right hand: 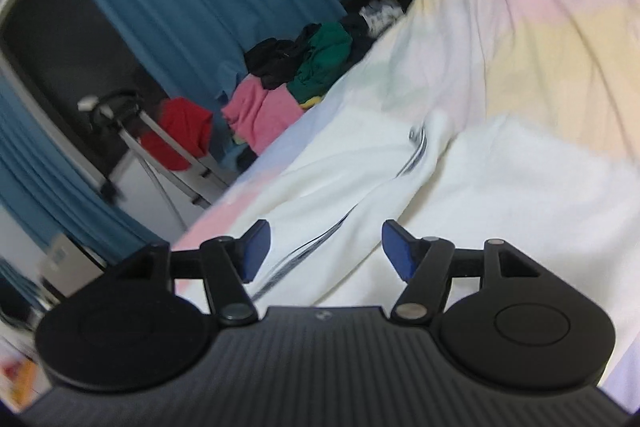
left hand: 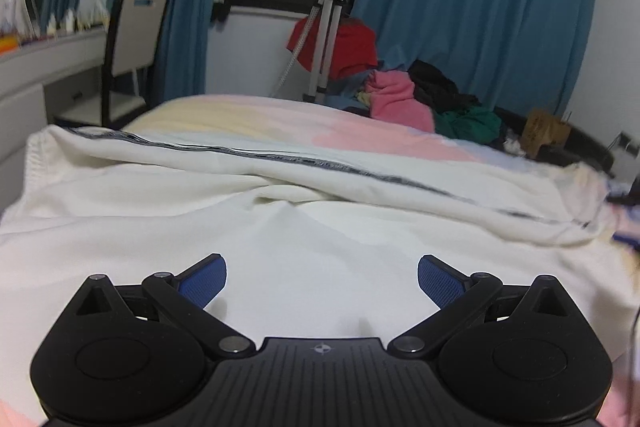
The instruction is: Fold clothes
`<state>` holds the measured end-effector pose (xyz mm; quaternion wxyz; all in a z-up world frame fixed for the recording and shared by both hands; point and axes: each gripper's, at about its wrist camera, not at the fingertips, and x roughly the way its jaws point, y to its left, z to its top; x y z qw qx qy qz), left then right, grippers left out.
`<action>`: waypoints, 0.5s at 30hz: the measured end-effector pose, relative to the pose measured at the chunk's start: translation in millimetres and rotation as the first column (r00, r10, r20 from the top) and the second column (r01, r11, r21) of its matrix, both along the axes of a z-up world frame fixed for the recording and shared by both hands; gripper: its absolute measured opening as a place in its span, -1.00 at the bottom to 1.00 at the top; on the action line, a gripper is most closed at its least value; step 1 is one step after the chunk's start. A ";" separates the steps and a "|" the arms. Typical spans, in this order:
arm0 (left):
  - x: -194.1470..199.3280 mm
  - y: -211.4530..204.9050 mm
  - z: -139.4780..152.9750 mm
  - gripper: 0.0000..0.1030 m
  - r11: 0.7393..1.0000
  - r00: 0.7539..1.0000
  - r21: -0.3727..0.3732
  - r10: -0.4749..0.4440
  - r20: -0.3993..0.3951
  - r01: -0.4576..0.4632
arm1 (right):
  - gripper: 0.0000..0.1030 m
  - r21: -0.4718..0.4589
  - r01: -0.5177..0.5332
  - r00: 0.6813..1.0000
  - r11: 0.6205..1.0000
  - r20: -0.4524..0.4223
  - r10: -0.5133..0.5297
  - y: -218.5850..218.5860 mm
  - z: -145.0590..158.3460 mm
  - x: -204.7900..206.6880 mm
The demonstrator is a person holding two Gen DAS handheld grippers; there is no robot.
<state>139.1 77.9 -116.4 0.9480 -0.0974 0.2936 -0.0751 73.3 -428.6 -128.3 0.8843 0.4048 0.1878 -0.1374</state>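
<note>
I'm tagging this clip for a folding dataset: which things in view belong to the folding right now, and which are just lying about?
In the job:
white garment, spread on the bed
left gripper, open above it
right gripper, open above it

Lying about:
pile of clothes, possibly next to be folded
red cloth
tripod
chair
blue curtains
cardboard box

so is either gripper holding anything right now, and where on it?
Nothing held. The left gripper and right gripper are both open, jaws spread over the white garment on the bed, with no cloth pinched between the pads.
</note>
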 end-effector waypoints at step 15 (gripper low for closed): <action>142.2 74.3 -18.8 0.77 0.901 0.980 -0.412 0.060 -0.189 -0.135 | 0.17 0.293 0.114 0.993 0.949 -0.020 -0.113 -64.2 -91.6 75.4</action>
